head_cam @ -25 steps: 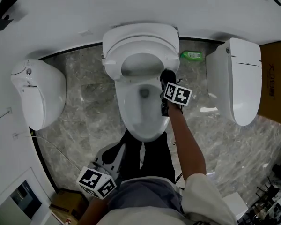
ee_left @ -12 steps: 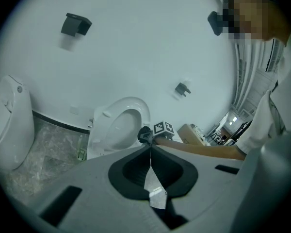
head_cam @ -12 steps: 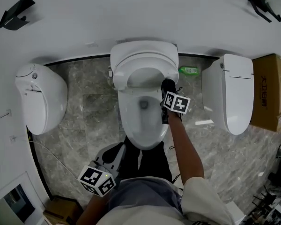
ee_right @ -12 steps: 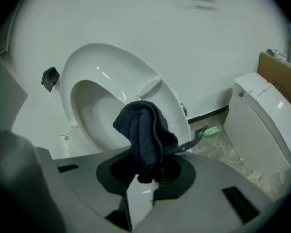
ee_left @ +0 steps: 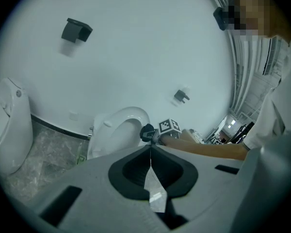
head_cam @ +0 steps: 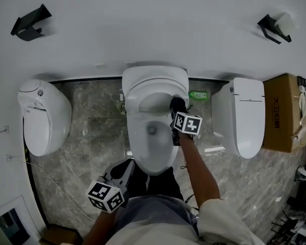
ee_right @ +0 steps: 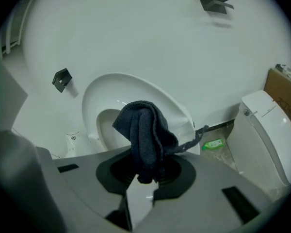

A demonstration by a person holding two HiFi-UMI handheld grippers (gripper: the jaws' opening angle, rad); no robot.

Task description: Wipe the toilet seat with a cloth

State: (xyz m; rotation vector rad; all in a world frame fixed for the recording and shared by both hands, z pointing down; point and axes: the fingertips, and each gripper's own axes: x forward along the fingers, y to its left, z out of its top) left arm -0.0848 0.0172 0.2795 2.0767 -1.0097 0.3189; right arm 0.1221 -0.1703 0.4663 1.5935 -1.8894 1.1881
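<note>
**Item 1, right gripper** [ee_right: 144, 176]. My jaws were closed on the cloth [ee_right: 145, 135], a dark bunched wad standing up out of them. A loose strand [ee_right: 194, 140] trailed off it to the right.

**Item 2, seat** [ee_right: 136, 89]. White and, as I judged it, tipped up. It sat centre frame in my right gripper view, directly behind the cloth. In the head view the cloth lay over the seat's right side, above the bowl [head_cam: 150, 147].

**Item 3, left gripper** [ee_left: 150, 152]. My jaws were pressed together with nothing between them. It was held low in the lower left of the head view, well apart from the seat.

**Item 4, surroundings.** A green bottle [head_cam: 198, 95] lay on the floor [head_cam: 97, 137] just right of the toilet.

**Risks, as judged.**
- The cloth was pinched at one end only, so a hard drag could have pulled it free into the bowl.
- The wad was narrow, so a tilted stroke could have scraped bare jaw on the seat.
- Pushing on a tipped-up seat could have swung it.
- The strand could have snagged.

**Not made out.**
- No view showed whether the cloth was touching the seat.
- My arm [head_cam: 199, 162] covered the bowl's right rim.
- The seat's hinge was not visible.
</note>
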